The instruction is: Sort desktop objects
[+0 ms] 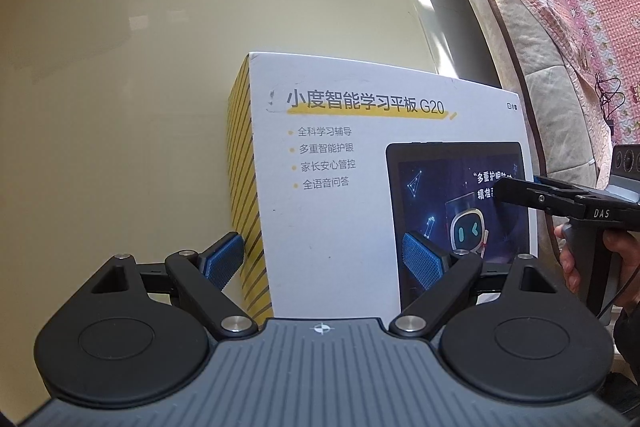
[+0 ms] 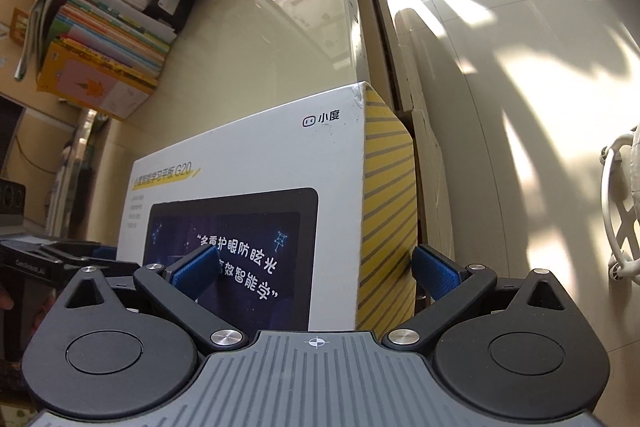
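White box: tablet box [image 1: 352, 163] with yellow-striped sides lies flat at the near right corner of the glossy cream tabletop [image 1: 120, 67].
Edges: tabletop's right edge runs just beside the box; broad bare surface ahead and left.
Left hand-held gripper [image 1: 324, 259]: fingers apart, straddling the box's left corner.
Right hand-held gripper [image 2: 316, 267]: fingers apart, straddling the right corner.
Far edge: stacked books [image 2: 112, 11].

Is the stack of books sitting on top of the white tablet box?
No. In the right wrist view the stack of books stands apart at the far left, behind the tablet box.
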